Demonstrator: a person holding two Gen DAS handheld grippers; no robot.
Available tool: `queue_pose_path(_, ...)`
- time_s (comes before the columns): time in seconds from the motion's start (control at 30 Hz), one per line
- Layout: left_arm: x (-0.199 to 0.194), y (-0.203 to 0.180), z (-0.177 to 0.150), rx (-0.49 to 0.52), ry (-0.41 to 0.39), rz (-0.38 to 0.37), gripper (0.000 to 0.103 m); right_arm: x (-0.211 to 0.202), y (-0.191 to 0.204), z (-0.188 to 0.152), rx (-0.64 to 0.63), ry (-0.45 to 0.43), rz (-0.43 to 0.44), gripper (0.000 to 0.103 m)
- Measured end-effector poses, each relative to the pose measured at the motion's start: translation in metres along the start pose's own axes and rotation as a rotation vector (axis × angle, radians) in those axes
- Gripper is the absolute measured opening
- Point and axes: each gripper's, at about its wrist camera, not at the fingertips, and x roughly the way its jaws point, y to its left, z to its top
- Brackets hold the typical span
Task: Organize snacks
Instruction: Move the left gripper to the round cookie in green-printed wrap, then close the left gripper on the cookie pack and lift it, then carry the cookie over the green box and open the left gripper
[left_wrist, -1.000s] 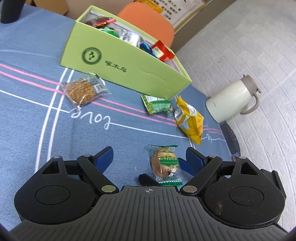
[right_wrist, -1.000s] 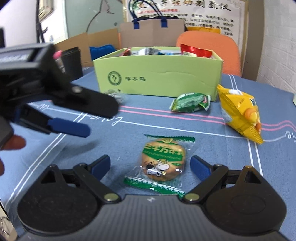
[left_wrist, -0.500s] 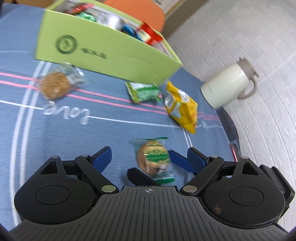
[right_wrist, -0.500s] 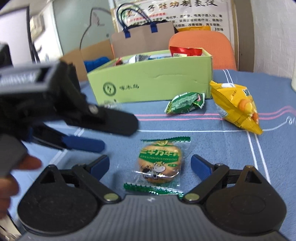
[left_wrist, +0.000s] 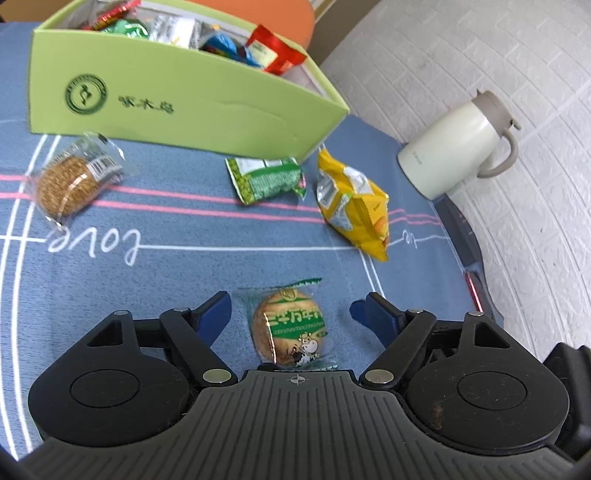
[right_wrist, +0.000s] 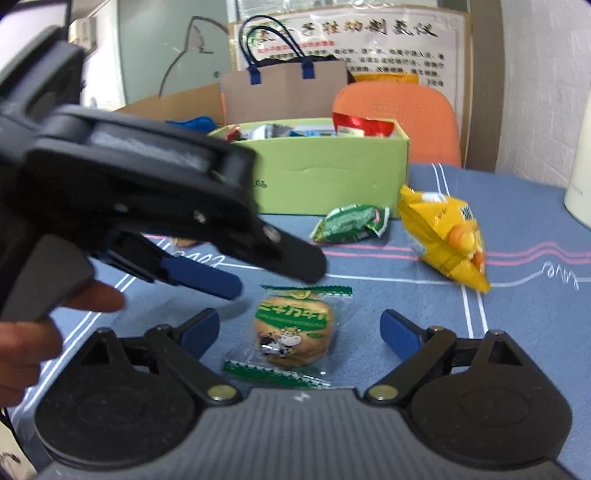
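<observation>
A round biscuit in a clear wrapper with green print (left_wrist: 288, 328) (right_wrist: 291, 328) lies on the blue tablecloth. My left gripper (left_wrist: 291, 312) straddles it. Its jaws are closing, with a gap still showing on both sides of the packet, so they do not press on it. From the other side my right gripper (right_wrist: 299, 328) stands open around the same biscuit without touching it. In the right wrist view the left gripper (right_wrist: 275, 275) hangs just over the packet's far left side. The green snack box (left_wrist: 184, 96) (right_wrist: 325, 177), full of packets, stands behind.
Loose on the cloth are a green packet (left_wrist: 266, 179) (right_wrist: 351, 223), a yellow bag (left_wrist: 354, 206) (right_wrist: 443, 236) and a brown round cake in clear wrap (left_wrist: 70, 181). A white jug (left_wrist: 454, 147) stands near the table's right edge. A hand (right_wrist: 29, 343) holds the left gripper. An orange chair (right_wrist: 395, 114) stands behind.
The left gripper has slid across the table until the biscuit sits centred between its fingers, which have narrowed. The right gripper has stayed almost still, open around the biscuit.
</observation>
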Motion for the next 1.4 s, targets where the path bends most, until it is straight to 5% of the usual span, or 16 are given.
queue_pose_path(0.6,0.009,-0.002,-0.009,0.021,0.028,-0.01,0.054,0.019,0.01,-0.003,-0.005,0.042,-0.02,0.073)
queue_pose_path(0.77,0.009,-0.01,-0.019,0.094,0.008,0.074,0.012,0.015,0.014,-0.008,-0.026,0.032,-0.064,0.058)
queue_pose_path(0.9,-0.01,-0.009,-0.017,0.051,-0.033,0.038,0.008,0.001,0.017,-0.005,-0.02,0.003,-0.068,0.057)
queue_pose_path(1.17,-0.054,-0.036,0.066,0.099,-0.21,0.026,0.01,-0.002,0.022,0.074,-0.158,-0.173,-0.081,0.057)
queue_pose_path(1.4,-0.028,-0.046,0.158,0.147,-0.266,0.124,0.012,0.052,-0.016,0.154,-0.139,-0.22,-0.045,0.057)
